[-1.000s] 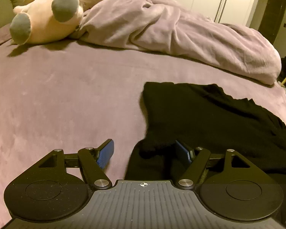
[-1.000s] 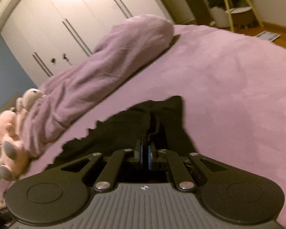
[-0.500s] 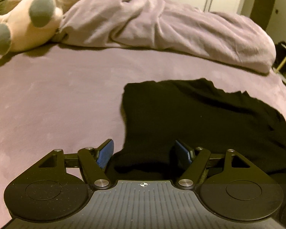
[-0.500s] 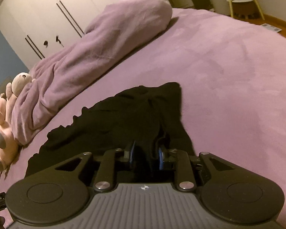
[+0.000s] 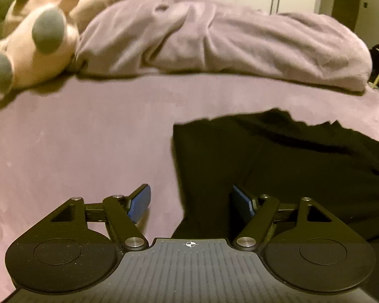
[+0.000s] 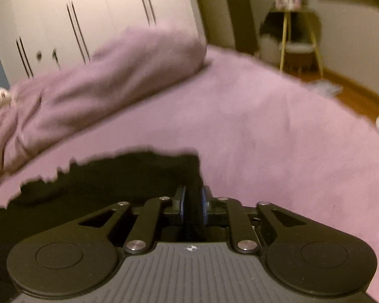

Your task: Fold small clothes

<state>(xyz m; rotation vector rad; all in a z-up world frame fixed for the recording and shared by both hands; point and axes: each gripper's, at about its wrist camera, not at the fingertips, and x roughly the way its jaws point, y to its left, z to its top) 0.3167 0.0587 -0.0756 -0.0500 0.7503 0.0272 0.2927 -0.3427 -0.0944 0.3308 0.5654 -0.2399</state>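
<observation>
The right gripper (image 6: 193,203) has just been closing, its blue pads now pinching a fold of the black garment (image 6: 128,176) near that garment's right edge. The left gripper (image 5: 190,203) stands spread wide over the garment's (image 5: 278,166) left edge, one pad above the purple bedspread (image 5: 75,146), gripping nothing. The garment lies flat on the bed. Beyond it lie a rumpled duvet (image 5: 214,40) and a pink plush toy (image 5: 40,40).

Both grippers, the left gripper (image 5: 190,202) and the right gripper (image 6: 193,204), have matte black linkages, silver screws, blue pads and a ribbed grey body.
</observation>
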